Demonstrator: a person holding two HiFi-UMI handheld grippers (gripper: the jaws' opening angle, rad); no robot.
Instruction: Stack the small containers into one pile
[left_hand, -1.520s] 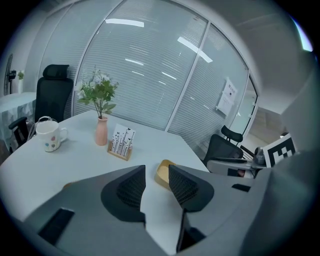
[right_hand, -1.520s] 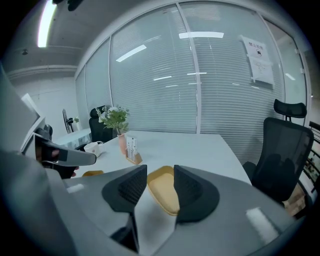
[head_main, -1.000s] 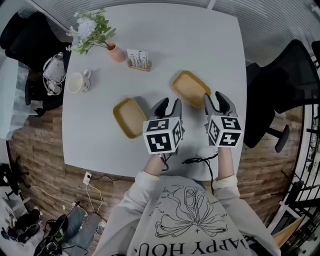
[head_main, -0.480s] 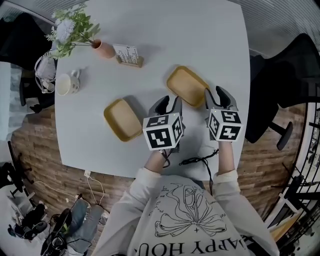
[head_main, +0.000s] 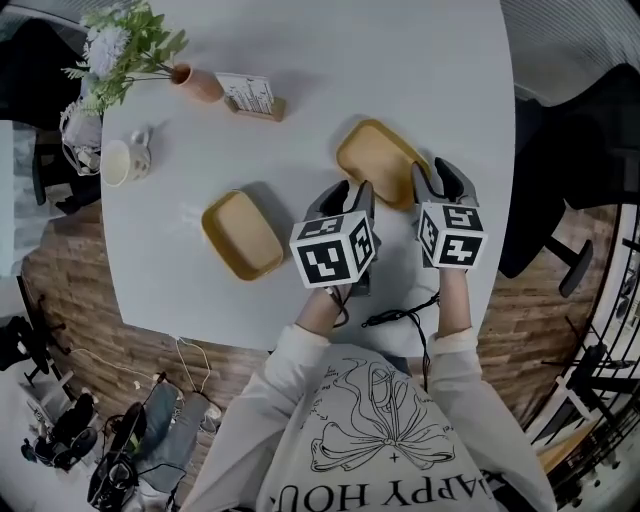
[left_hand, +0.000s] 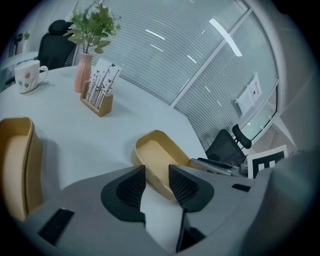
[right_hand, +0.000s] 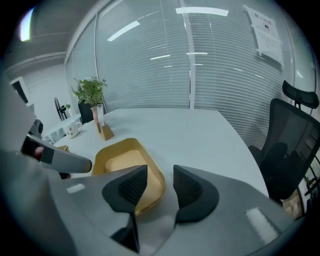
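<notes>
Your move: Over the last second you brought both tools down and in toward the right container (head_main: 378, 160). The left gripper (head_main: 350, 196) ended at its near left edge and the right gripper (head_main: 439, 178) at its near right corner.
Left jaws: They stayed spread with nothing between the pads, and the container's near end lay just beyond them.
Right jaws: These were spread and empty too, with the container's rim just past the left pad.
Containers: Neither had shifted on the table (head_main: 330, 70). The left container (head_main: 241, 234) still sat well apart from the right one, and both lay flat and unlifted.
Meaning for the task: You looked to be mid-approach with nothing stacked yet. Gripping the right container's rim seemed the likely next step.
Hidden: In the head view your grippers covered that container's near rim, so whether a jaw tip touched it could not be told. The left container was cut off at the left gripper view's edge.
</notes>
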